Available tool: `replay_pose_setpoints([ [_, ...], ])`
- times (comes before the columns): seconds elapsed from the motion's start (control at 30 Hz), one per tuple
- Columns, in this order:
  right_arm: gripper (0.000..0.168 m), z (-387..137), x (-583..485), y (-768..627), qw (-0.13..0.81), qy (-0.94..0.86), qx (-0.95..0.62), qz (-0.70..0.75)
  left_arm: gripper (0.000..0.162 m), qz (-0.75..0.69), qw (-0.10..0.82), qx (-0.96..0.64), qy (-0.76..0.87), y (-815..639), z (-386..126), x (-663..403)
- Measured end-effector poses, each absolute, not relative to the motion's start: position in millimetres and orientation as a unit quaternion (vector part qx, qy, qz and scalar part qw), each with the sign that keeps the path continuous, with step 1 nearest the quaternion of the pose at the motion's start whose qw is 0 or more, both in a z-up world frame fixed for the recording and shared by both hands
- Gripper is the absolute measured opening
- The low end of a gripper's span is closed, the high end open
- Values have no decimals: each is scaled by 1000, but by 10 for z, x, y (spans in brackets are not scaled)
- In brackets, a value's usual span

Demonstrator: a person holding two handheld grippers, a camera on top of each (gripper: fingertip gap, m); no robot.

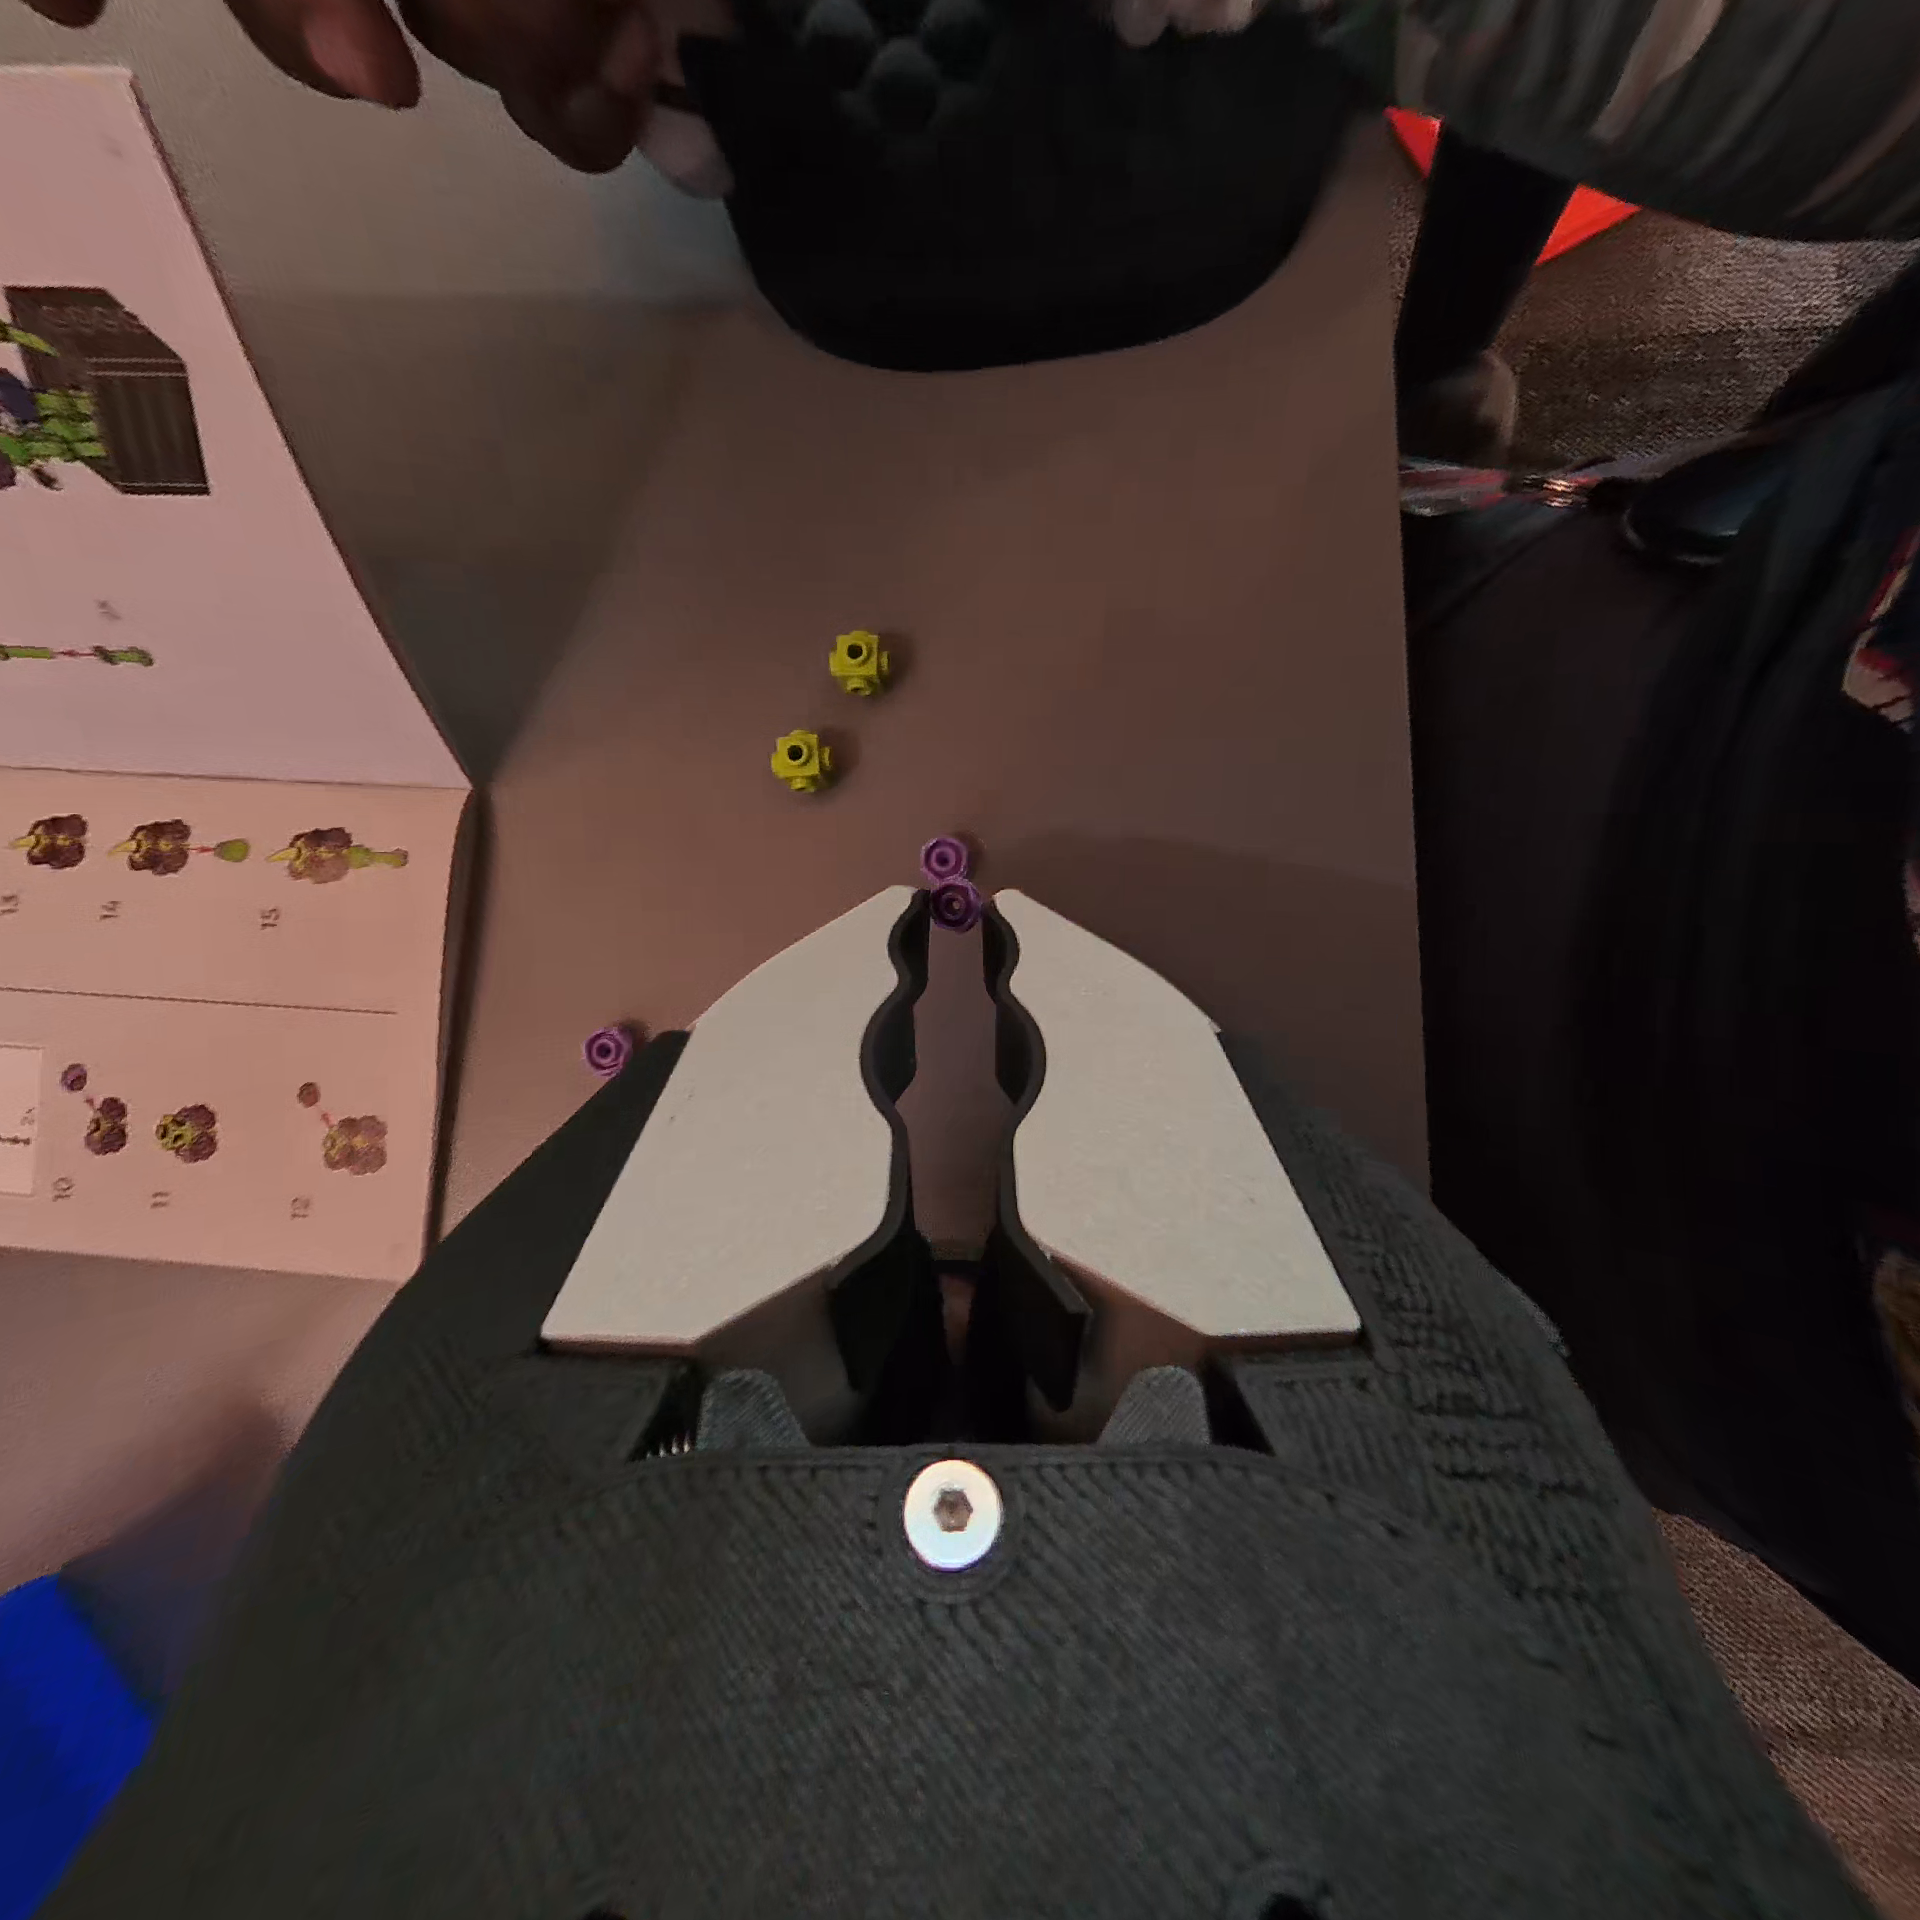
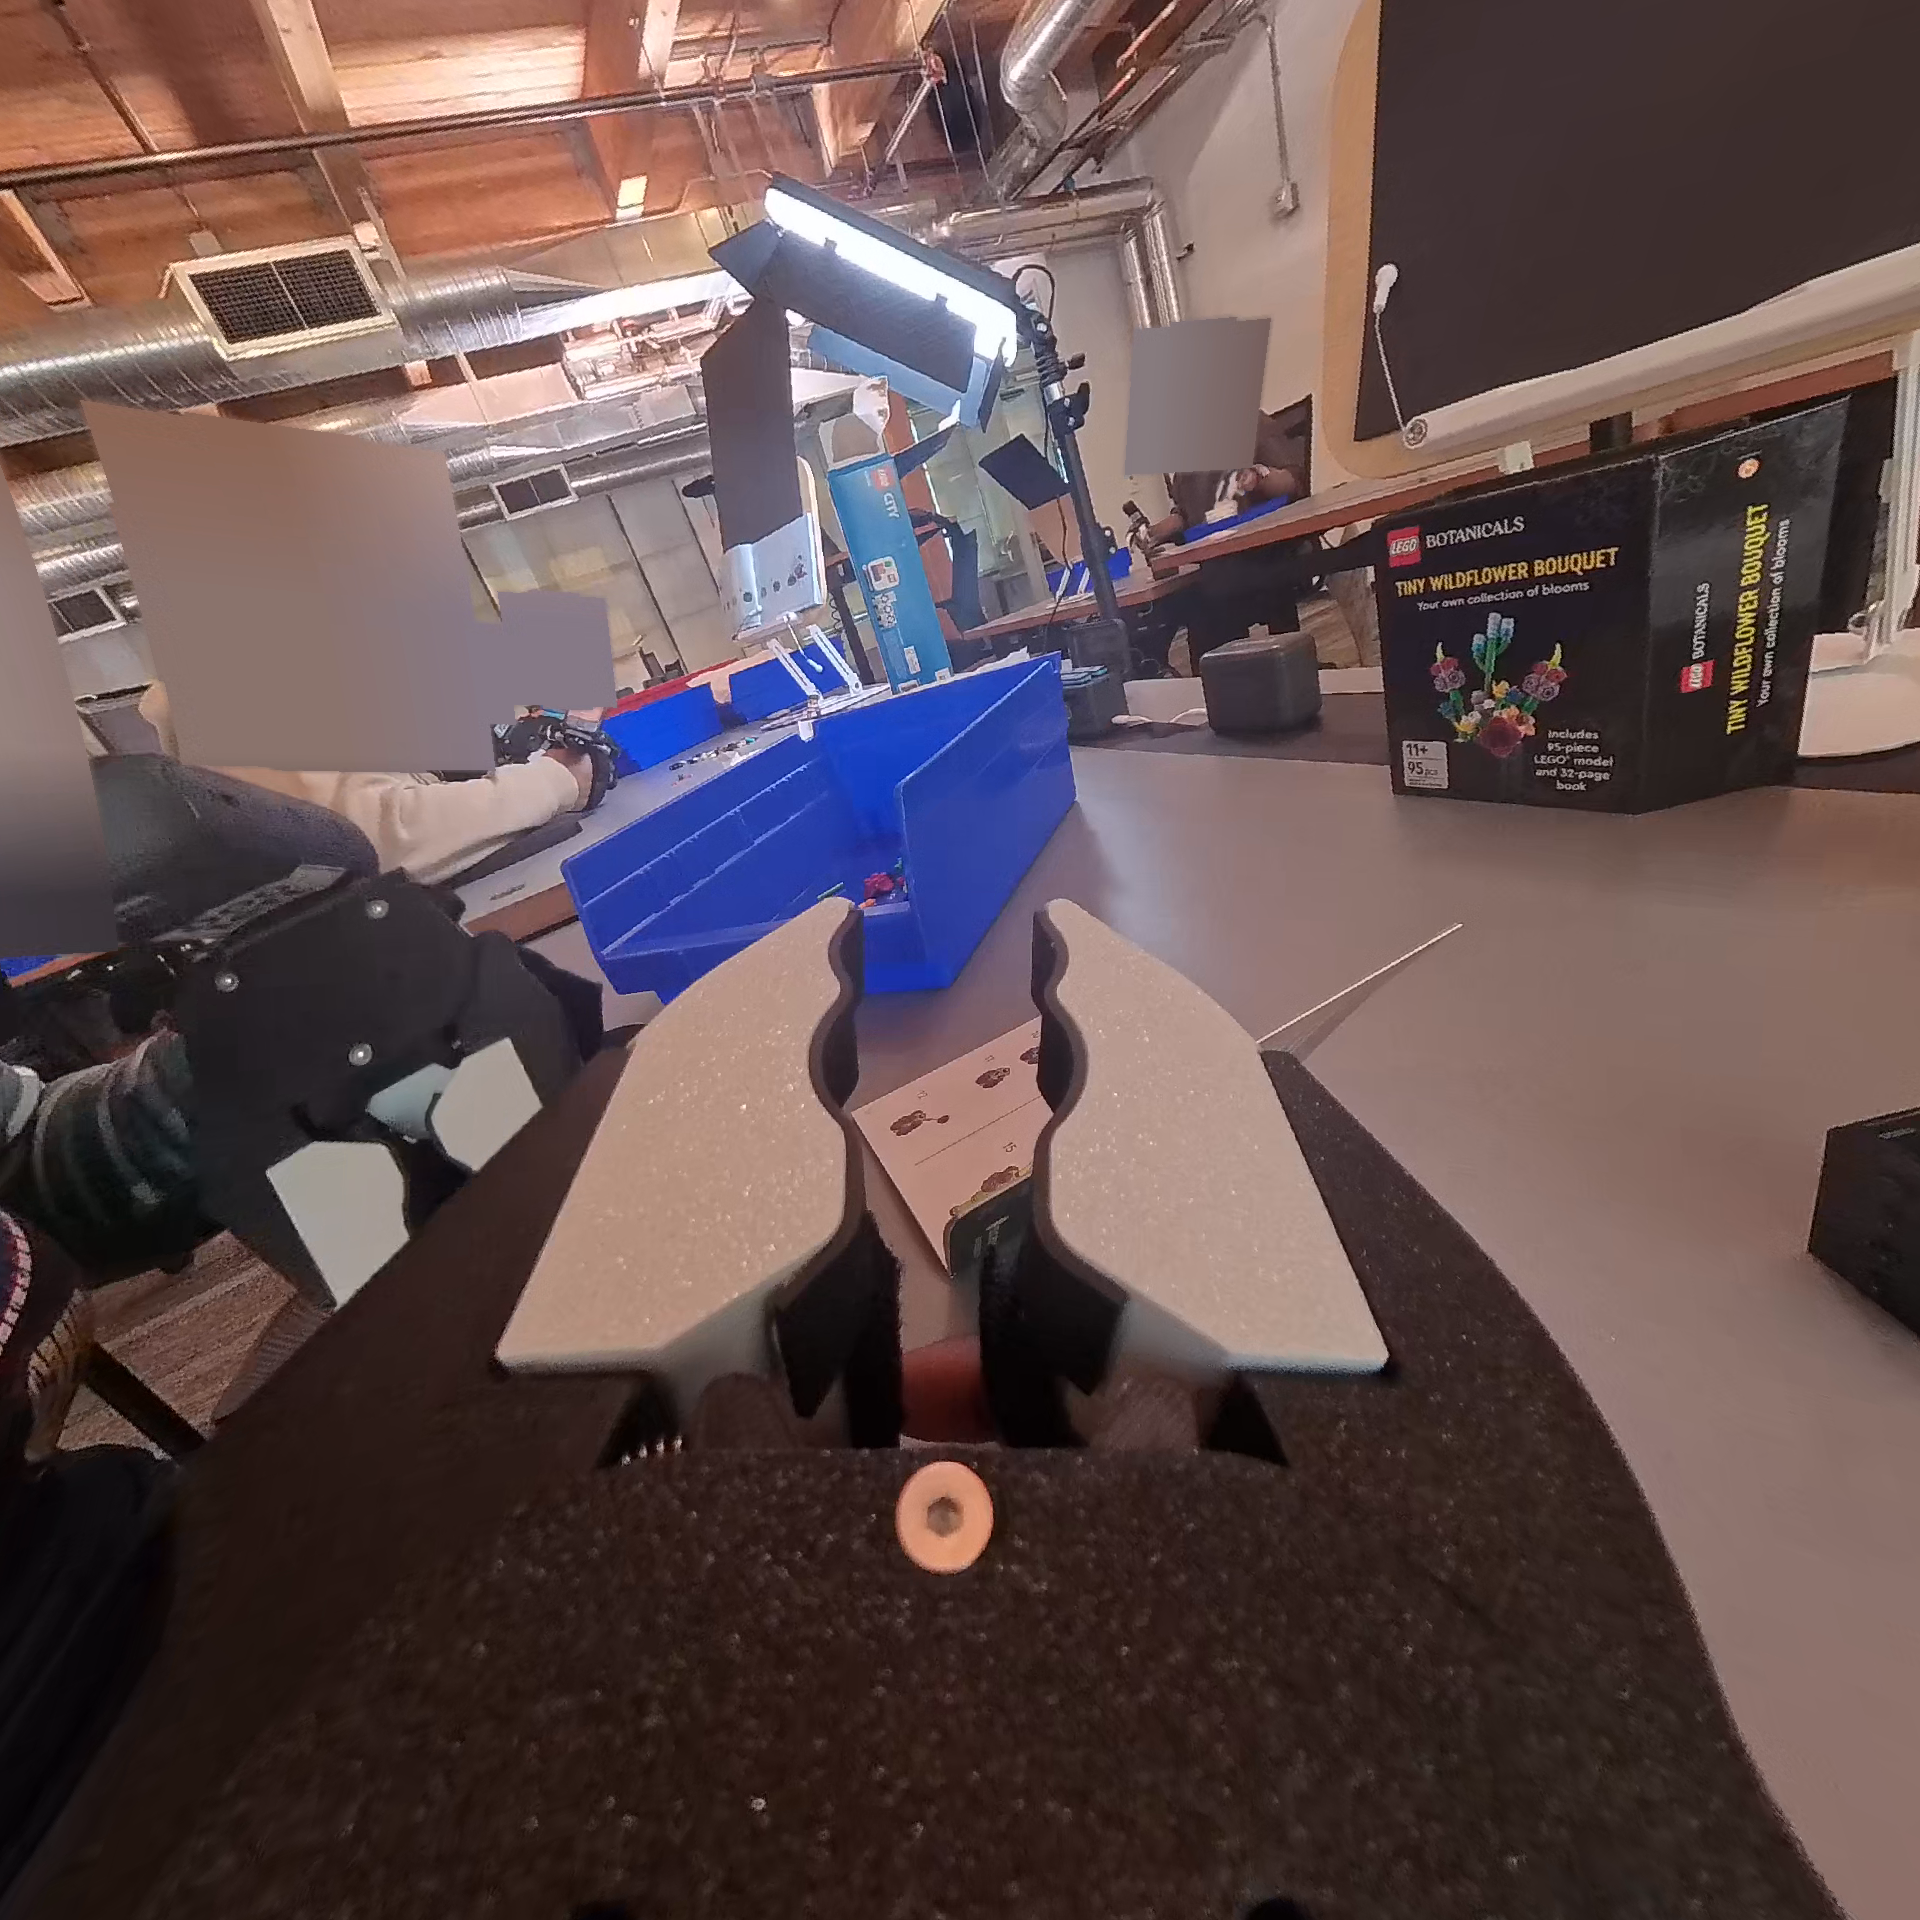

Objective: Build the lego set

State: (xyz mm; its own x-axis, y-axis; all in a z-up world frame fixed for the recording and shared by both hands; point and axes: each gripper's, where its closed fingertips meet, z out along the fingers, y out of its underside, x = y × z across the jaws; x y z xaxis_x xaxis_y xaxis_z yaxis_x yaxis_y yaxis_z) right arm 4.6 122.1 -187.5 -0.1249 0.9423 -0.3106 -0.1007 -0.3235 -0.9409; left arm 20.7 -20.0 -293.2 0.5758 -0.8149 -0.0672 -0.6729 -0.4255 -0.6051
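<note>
Left wrist view, nearest first: left gripper [image 1: 954, 906] with grey fingers and black wavy inner pads, narrowed at the tips around a small round purple stud piece [image 1: 956, 906] at frame centre. Whether squeezed or only bracketed — cannot tell. A second purple stud [image 1: 943, 858] just beyond, touching or nearly so; a third purple stud [image 1: 607, 1049] beside the left finger at mid left. Farther up, two small yellow knobbed cubes [image 1: 798, 758] [image 1: 858, 659], apart from each other, loose on the grey tabletop [image 1: 1143, 623]. Open instruction booklet [image 1: 208, 935] with flower diagrams along the left edge.

Right wrist view: right gripper [image 2: 945, 935] raised above the table, jaws parted, holding nothing, booklet visible through the gap. Beyond it, a blue plastic bin [image 2: 935, 790] with a few small pieces inside at frame centre; at upper right, the black cardboard set box [image 2: 1590, 644] printed with a bouquet.

Progress, judged from this: very early — pieces separate, no assembled flower in sight, joining of studs to cubes likely all ahead.
</note>
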Motion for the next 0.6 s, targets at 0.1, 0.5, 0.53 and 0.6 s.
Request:
replay_pose_setpoints([
  [0.1,31,-1874,44,1211,416,-412,-514,627,10,-122,288,-838,446,-200,-3002,236],
  [0.5,31,-1873,46,1205,417,-413,-513,627,21,-126,261,-844,450,-244,-3072,224],
  [0.53,31,-1871,46,1207,417,-412,-513,627,21,-124,265,-845,447,-241,-3043,196],
  [0.6,31,-1869,50,1212,417,-410,-513,628,21,-120,283,-847,434,-229,-2920,100],
])
